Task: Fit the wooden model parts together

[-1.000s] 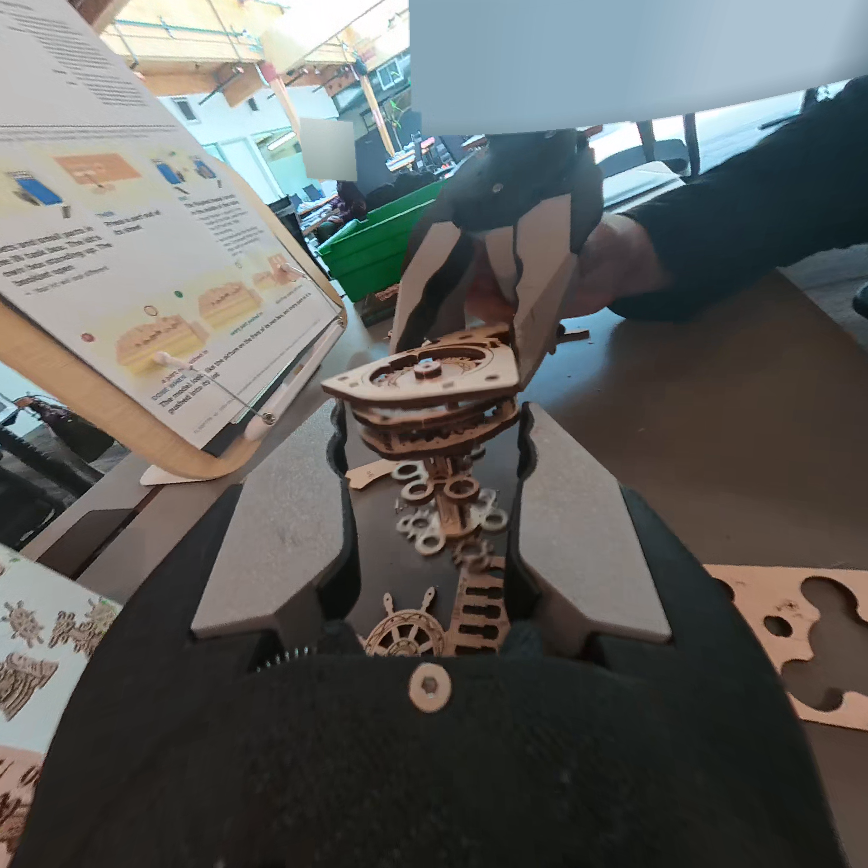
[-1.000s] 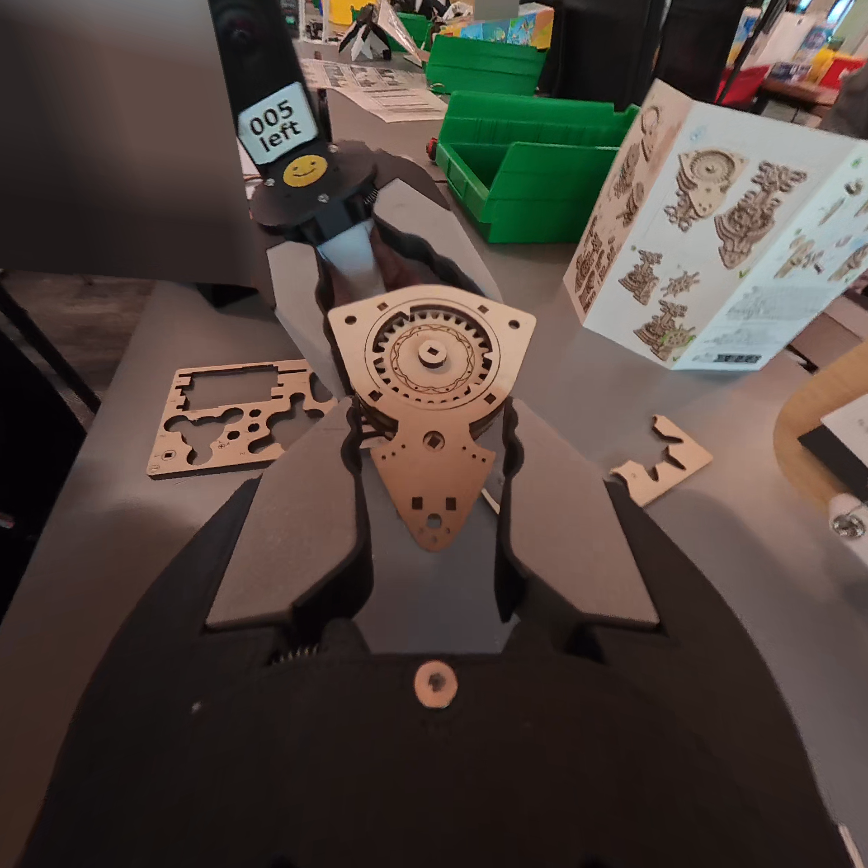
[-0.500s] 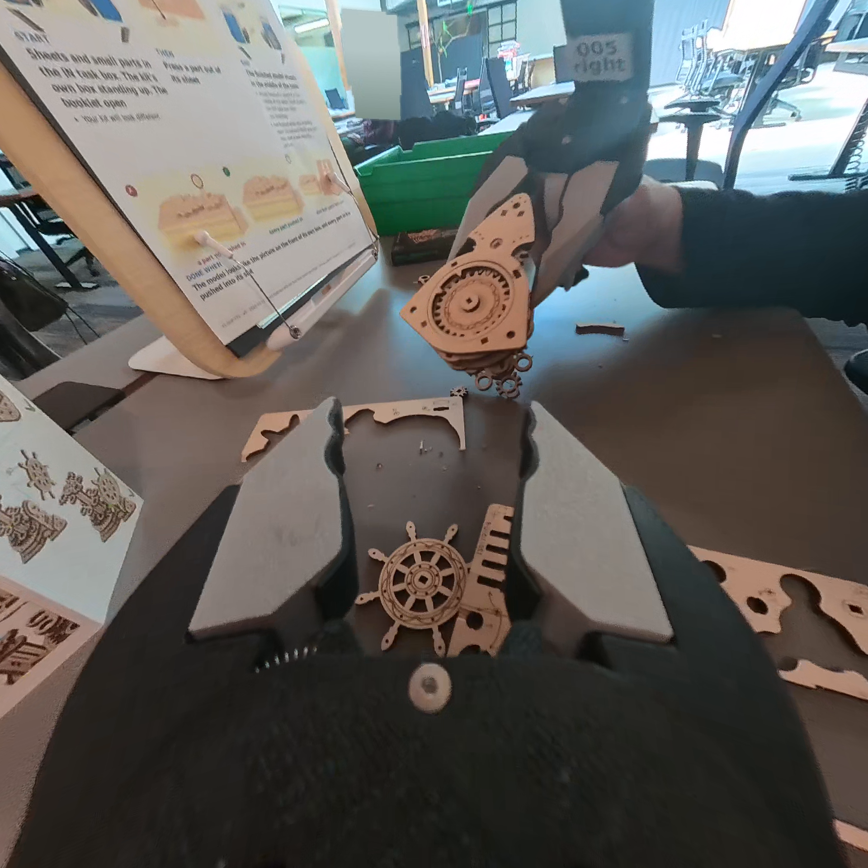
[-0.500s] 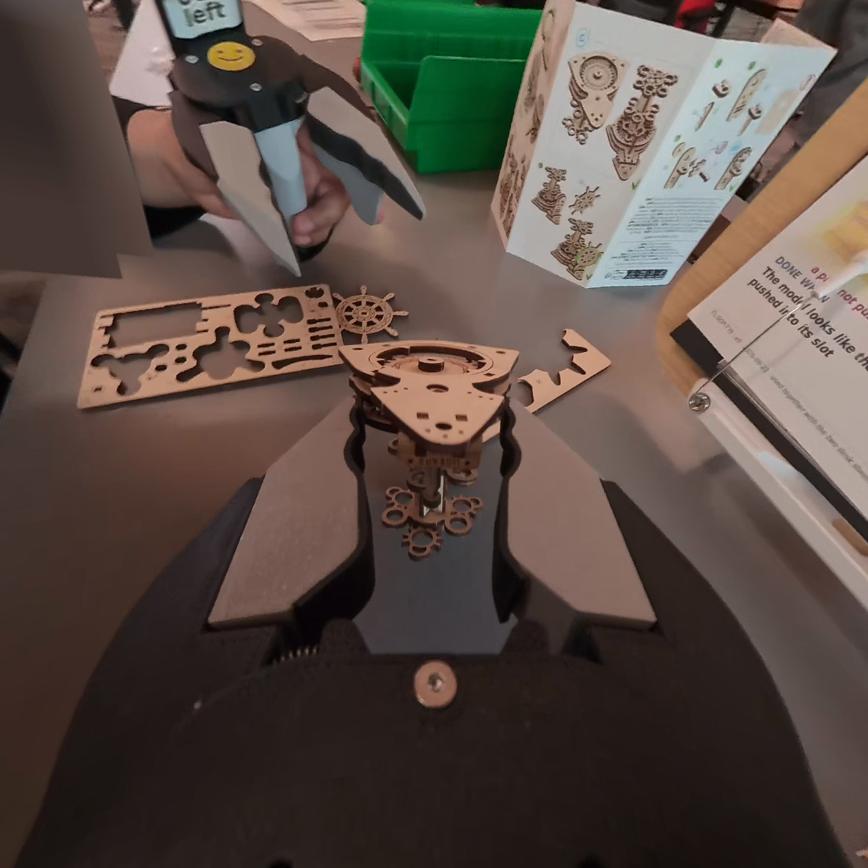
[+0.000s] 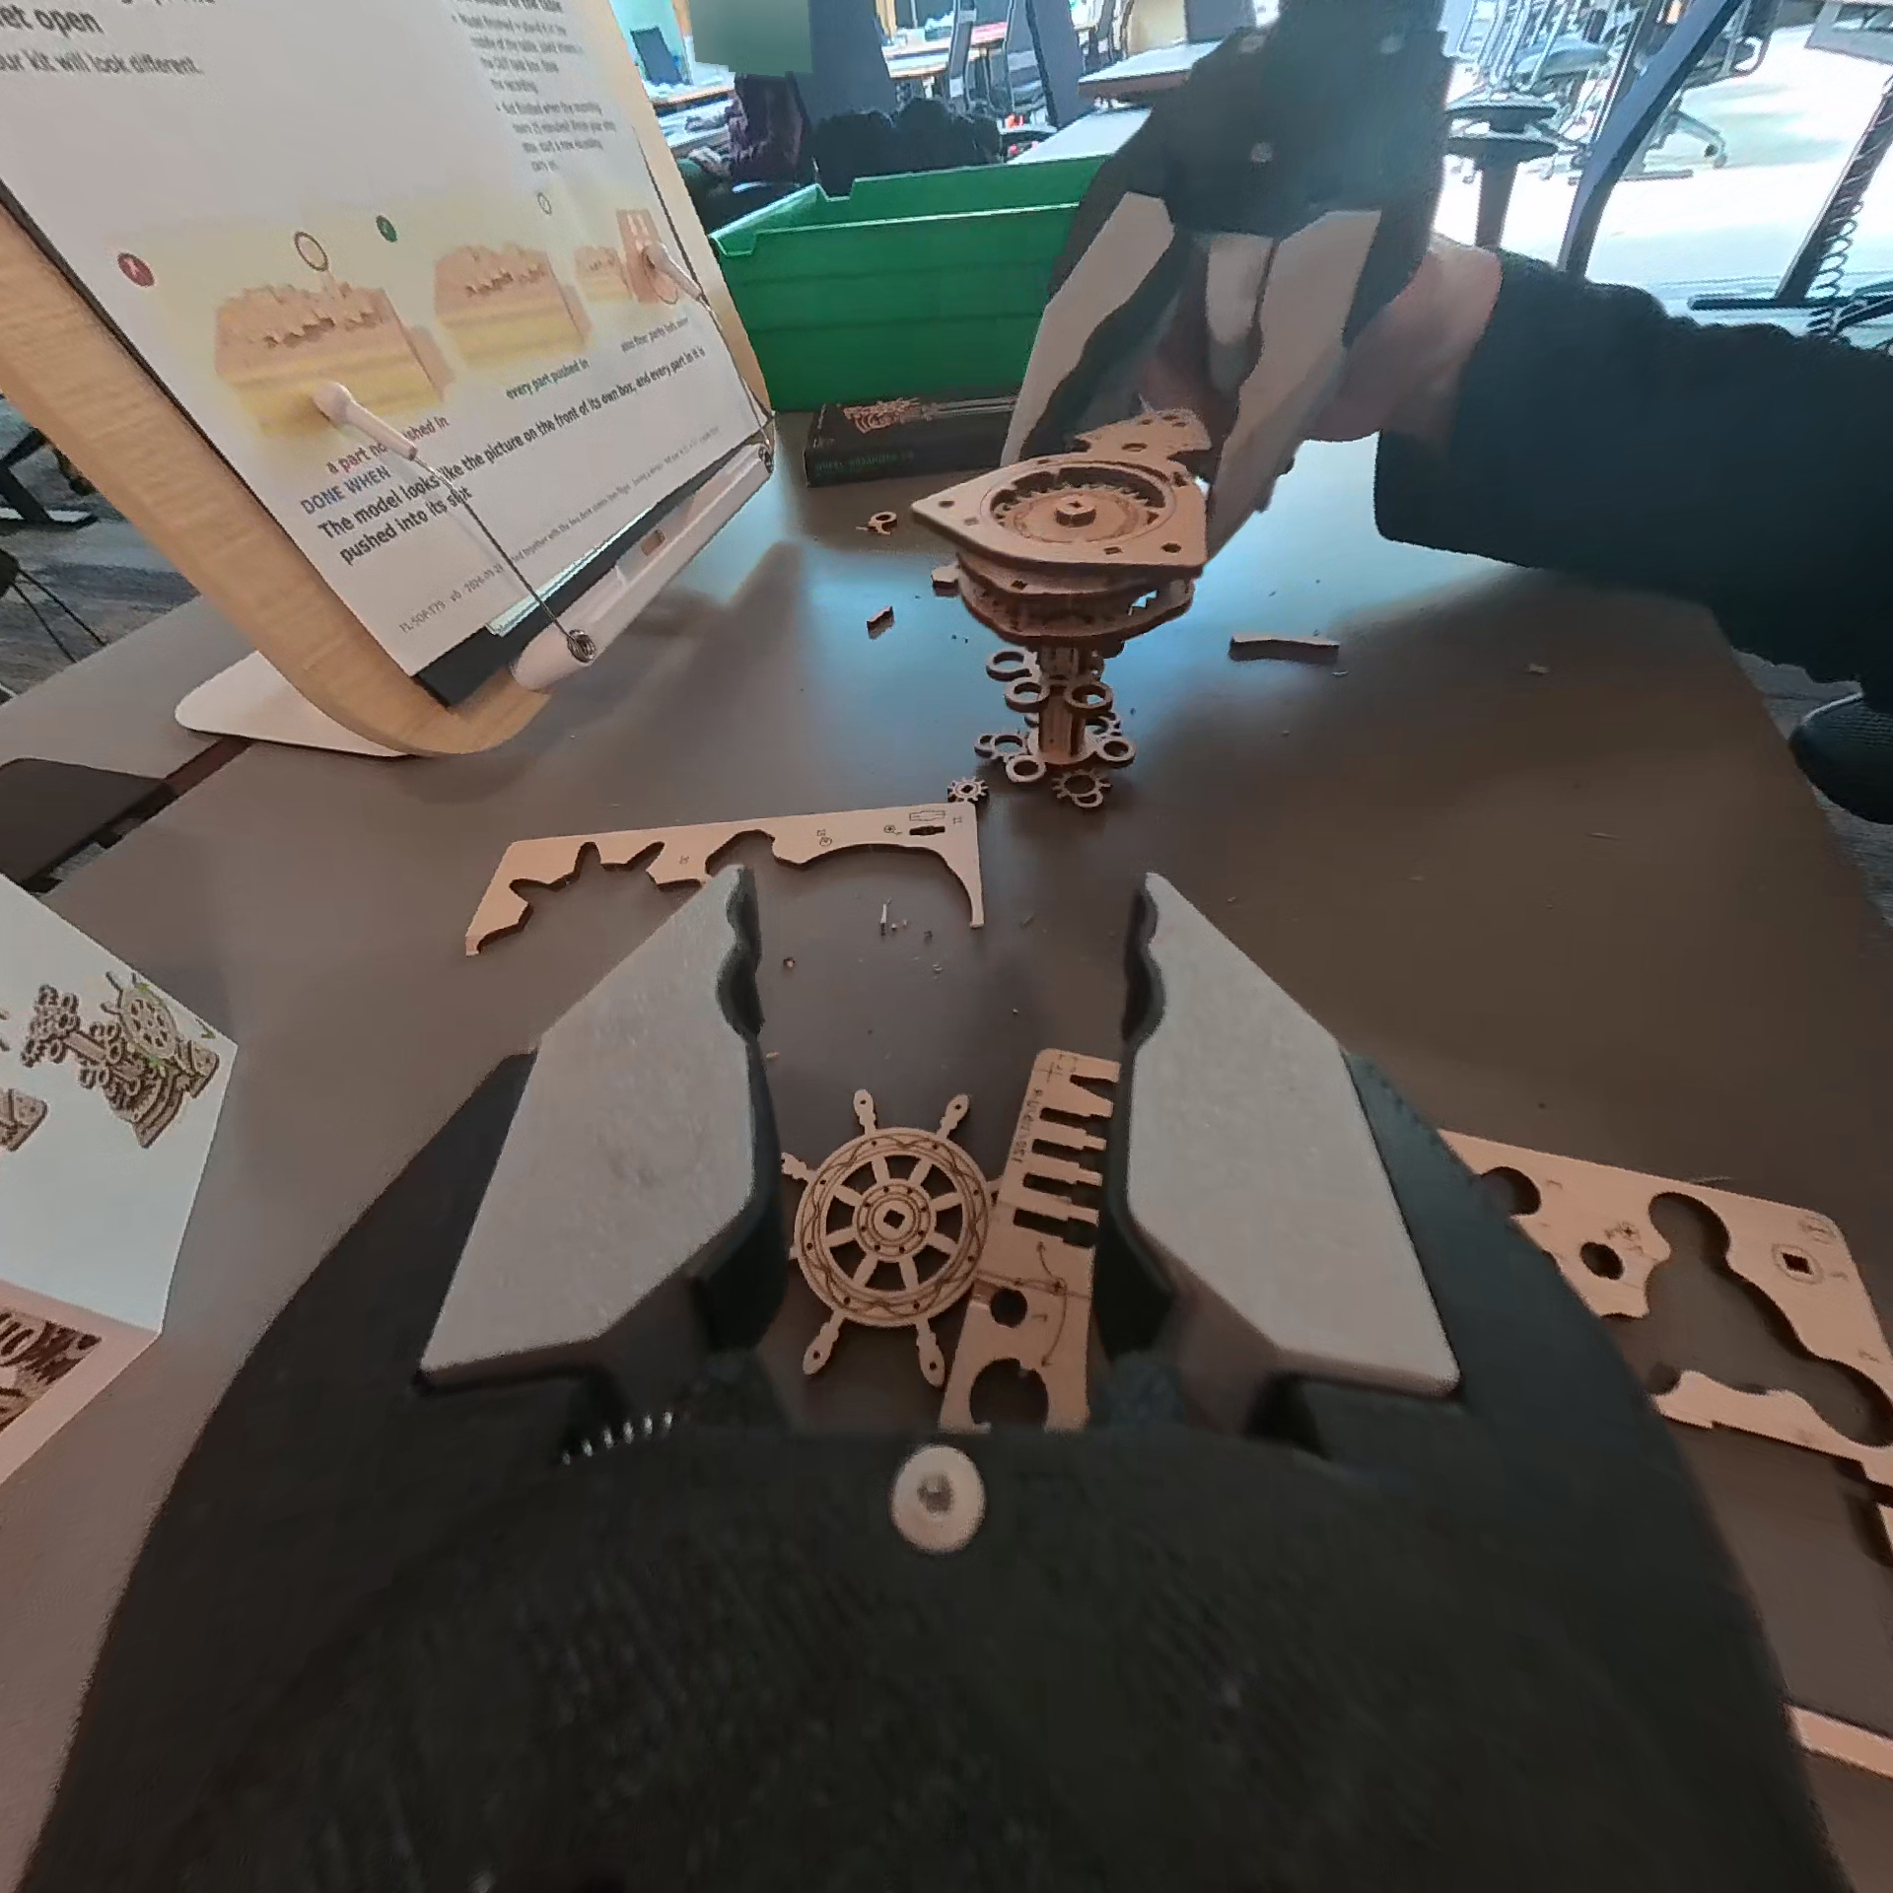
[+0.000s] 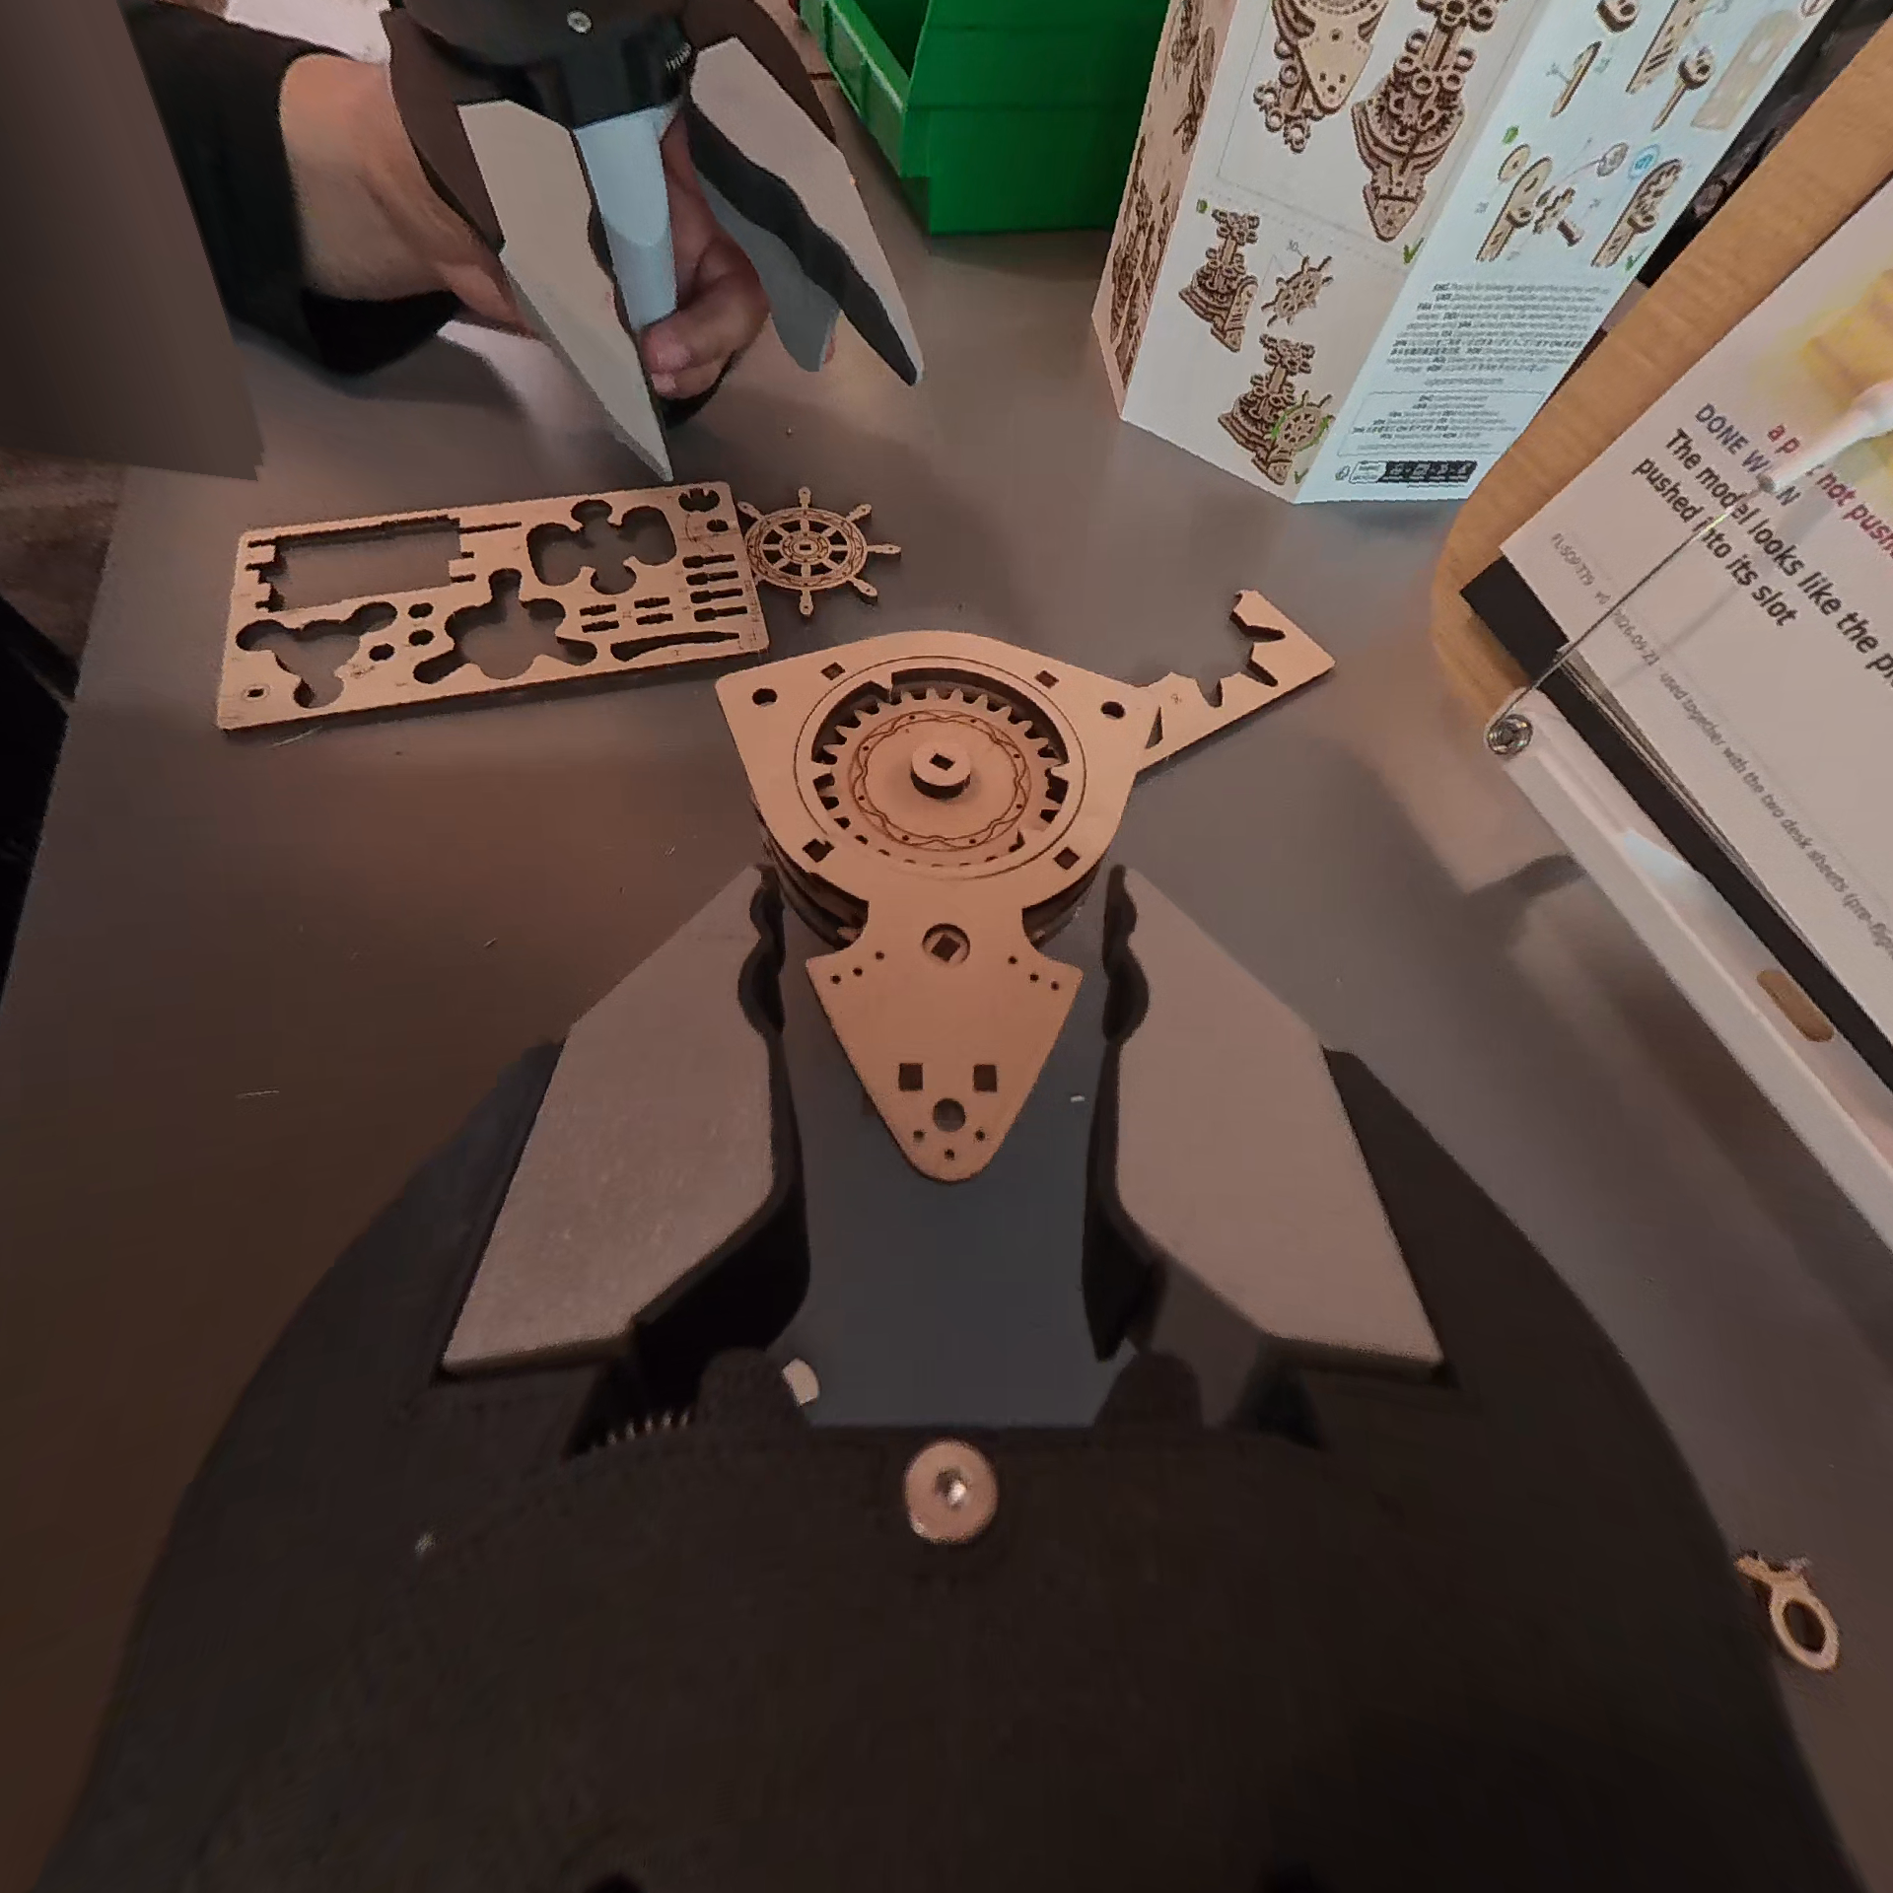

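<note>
My right tongs (image 6: 937, 922) grip the gear model (image 6: 927, 779), probably standing on the table; left tongs (image 5: 937, 1024) released above the near wheel (image 5: 889, 1234). I'd pinch its rim, then centre it on the hub.

**Two black grippers with grey fingers**

The left gripper (image 5: 942, 963) has a wide black body with a rough, grainy surface. Its two fingers (image 5: 635, 1147) are flat grey plates with black wavy inner edges. One silver screw (image 5: 937, 1494) sits in the middle of the body, and a small metal spring (image 5: 615, 1432) shows near the left finger. The right gripper (image 6: 937, 942) has the same form and the same screw (image 6: 951, 1499). The person wears a dark sleeve (image 5: 1639, 451).
</note>
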Demonstrator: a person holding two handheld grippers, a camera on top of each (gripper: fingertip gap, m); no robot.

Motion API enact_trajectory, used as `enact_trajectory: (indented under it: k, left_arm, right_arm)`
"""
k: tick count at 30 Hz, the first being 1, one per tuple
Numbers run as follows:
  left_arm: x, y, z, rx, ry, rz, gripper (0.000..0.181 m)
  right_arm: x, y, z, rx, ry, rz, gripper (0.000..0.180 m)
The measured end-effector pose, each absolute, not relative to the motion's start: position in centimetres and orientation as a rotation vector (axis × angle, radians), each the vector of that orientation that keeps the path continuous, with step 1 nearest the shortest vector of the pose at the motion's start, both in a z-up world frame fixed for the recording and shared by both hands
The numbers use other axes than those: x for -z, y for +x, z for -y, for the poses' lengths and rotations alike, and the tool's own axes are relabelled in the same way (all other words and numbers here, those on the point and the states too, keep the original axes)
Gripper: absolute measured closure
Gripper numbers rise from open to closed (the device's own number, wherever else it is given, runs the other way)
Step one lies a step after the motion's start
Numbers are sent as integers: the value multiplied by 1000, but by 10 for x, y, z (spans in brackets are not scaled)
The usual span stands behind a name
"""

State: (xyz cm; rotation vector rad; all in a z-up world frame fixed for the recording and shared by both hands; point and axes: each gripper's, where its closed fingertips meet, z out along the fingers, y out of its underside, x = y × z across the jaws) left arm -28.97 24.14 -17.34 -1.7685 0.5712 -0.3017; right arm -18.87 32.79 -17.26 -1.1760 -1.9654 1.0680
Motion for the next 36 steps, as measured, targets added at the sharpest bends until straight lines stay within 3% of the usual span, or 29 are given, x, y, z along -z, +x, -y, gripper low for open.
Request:
enact_trajectory:
  k: [3, 8, 20, 22, 23, 28, 36]
  left_arm:
    - [170, -295, -242, 319, -1779, -537, 111]
    - [160, -306, -241, 319, -1758, -489, 115]
    - [182, -311, -233, 240, -1899, -590, 123]
    - [185, -315, -223, 249, -1928, -592, 125]
    - [185, -316, -216, 266, -1931, -598, 133]
    - [171, -346, -174, 282, -1895, -542, 141]
    - [181, -353, -148, 399, -1894, -490, 145]
  right_arm:
    - [174, -183, -336, -1018, -1231, 1930, 109]
    - [155, -149, -354, -968, -1453, 1664, 117]
    - [245, -79, -331, -613, -2036, 1595, 134]
    - [247, -82, -333, -570, -2006, 1591, 171]
    - [247, -83, -332, -571, -1995, 1596, 178]
    - [239, -93, -326, -513, -1837, 1659, 179]
    - [169, -190, -239, -636, -1221, 1798, 178]
